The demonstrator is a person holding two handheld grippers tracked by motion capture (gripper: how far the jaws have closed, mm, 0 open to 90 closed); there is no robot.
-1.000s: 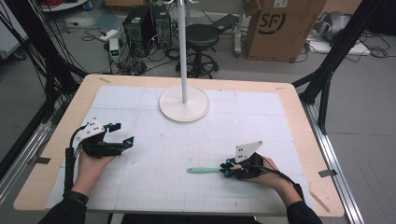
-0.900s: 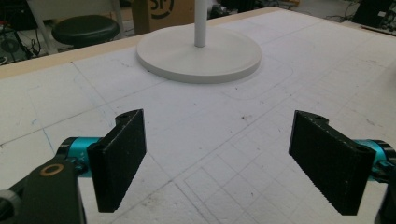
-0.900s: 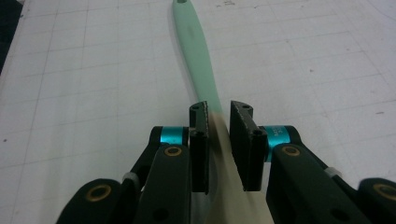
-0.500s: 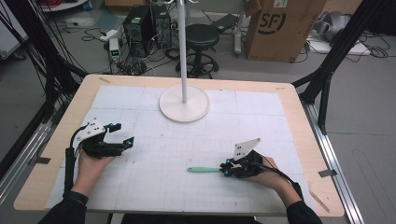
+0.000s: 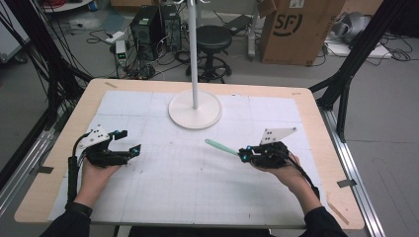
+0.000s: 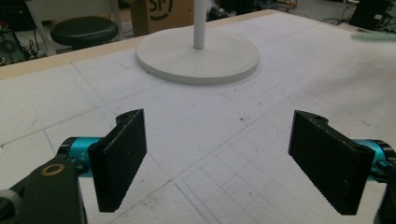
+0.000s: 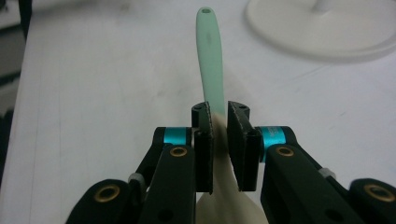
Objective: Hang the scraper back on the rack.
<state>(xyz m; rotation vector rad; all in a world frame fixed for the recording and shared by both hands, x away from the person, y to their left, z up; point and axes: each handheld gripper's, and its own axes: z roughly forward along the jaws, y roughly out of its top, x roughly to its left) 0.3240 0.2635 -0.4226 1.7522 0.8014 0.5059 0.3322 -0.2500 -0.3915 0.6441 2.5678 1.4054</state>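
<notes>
A spatula with a mint-green handle [image 5: 220, 146] and a cream blade sticks out of my right gripper [image 5: 243, 154], which is shut on it right of the table's middle. In the right gripper view the jaws pinch the spatula [image 7: 208, 56] where handle meets blade [image 7: 219, 126], and the handle points away toward the white stand base. My left gripper [image 5: 129, 140] sits low at the left of the table, open, nothing between its pads [image 6: 219, 163]. The handle's tip [image 6: 373, 36] shows blurred at the top right of the left gripper view.
A white pole stand on a round base [image 5: 195, 109] rises at the table's back middle; its base [image 6: 198, 53] lies ahead of the left gripper and close to the spatula's tip [image 7: 327, 28]. A white gridded mat [image 5: 197, 187] covers the wooden table. Stool, box and cables are on the floor behind.
My right gripper has carried the spatula away from the person toward the stand base, and the handle now points back-left rather than straight left. The left gripper has barely moved.
</notes>
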